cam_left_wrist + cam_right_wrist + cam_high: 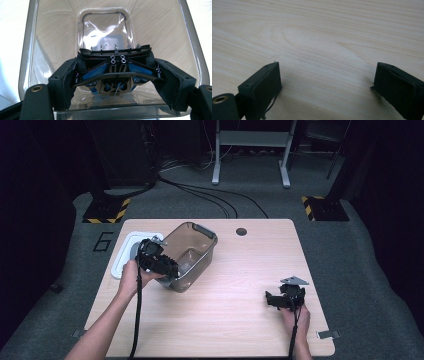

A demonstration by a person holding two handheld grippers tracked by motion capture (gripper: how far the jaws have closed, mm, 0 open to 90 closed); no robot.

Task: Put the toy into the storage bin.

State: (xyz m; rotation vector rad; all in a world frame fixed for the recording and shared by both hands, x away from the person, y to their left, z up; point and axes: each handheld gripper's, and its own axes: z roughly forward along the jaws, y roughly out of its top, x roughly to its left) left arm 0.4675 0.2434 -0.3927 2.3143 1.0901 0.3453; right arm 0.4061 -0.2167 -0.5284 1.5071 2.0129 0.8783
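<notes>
Black-and-blue part (113, 72), plastic, ribbed along its top edge, with small metal rings on its face: it sits crosswise between the pads of my left gripper (115, 82), one pad pressed on each end. Grasped, then, and held just inside the mouth of the clear bin. What exactly the part is, I cannot tell.

Clear bin (192, 252): smoky transparent plastic, rounded rectangular rim, tipped on its side so the mouth faces my left hand (129, 279). In the left gripper view I look straight down its length to the far bottom wall, with the wood grain showing through the walls. The held part is at the near end, by the rim, well short of that bottom.

White lid (126, 251): lies flat just beside the bin, on its left as the high view shows it, partly behind my left gripper (157, 260).

Wooden table (235, 270): light grain; the bin rests on its left half. A small dark round hole (241, 231) is in the tabletop beyond the bin, toward the far edge.

My right gripper (272, 301): well apart from the bin, near the table's front right corner, low over the wood. Jaws spread wide, nothing between them but bare tabletop (322, 50). Released.
</notes>
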